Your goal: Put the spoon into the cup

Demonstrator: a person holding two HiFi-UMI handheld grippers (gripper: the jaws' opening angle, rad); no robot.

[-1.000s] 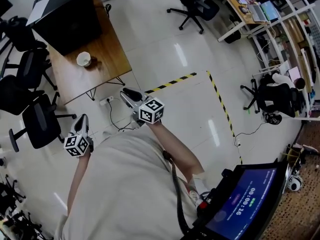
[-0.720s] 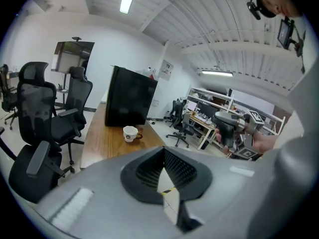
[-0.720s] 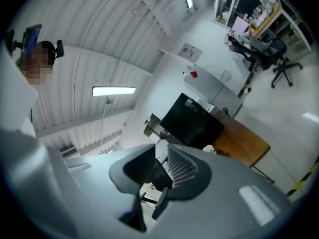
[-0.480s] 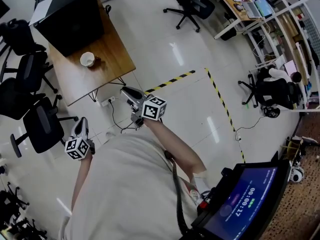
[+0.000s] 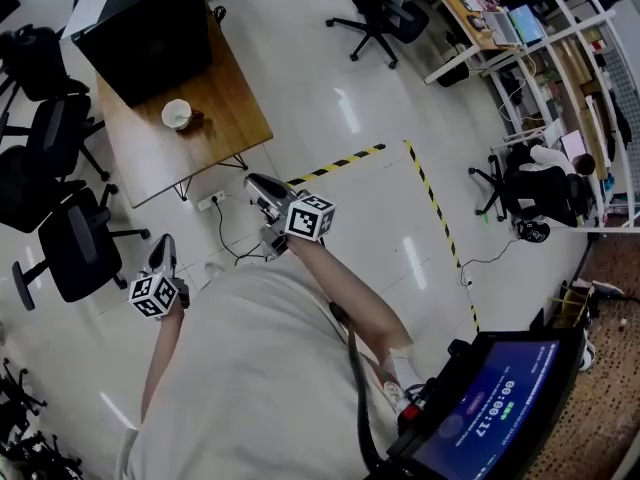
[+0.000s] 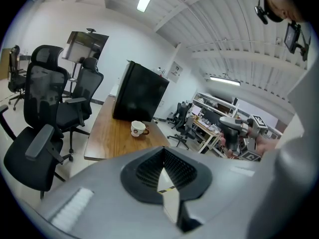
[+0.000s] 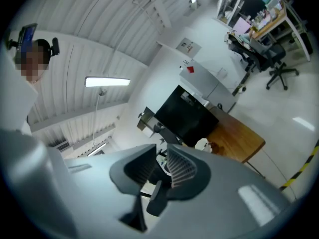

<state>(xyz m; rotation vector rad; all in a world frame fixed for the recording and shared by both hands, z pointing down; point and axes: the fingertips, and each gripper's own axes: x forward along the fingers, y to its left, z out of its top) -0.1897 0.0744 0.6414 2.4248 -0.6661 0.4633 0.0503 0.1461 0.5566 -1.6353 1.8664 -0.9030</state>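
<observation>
The right gripper (image 5: pixel 256 185) is sitting a touch further right in the head view than a second ago, and the screen (image 5: pixel 490 408) is showing one count more. Its jaws are closing on nothing, with a narrow gap between them. The left gripper (image 5: pixel 163 241) is keeping its jaws pressed together at the tips, empty. The cup (image 5: pixel 177 114) is standing on the wooden table (image 5: pixel 220 118) near a black box (image 5: pixel 145 28), well apart from both grippers. The spoon is too small to make out. Black chairs (image 5: pixel 70 253) are flanking the table on a glossy pale floor (image 5: pixel 330 78) crossed by striped tape (image 5: pixel 340 164).
</observation>
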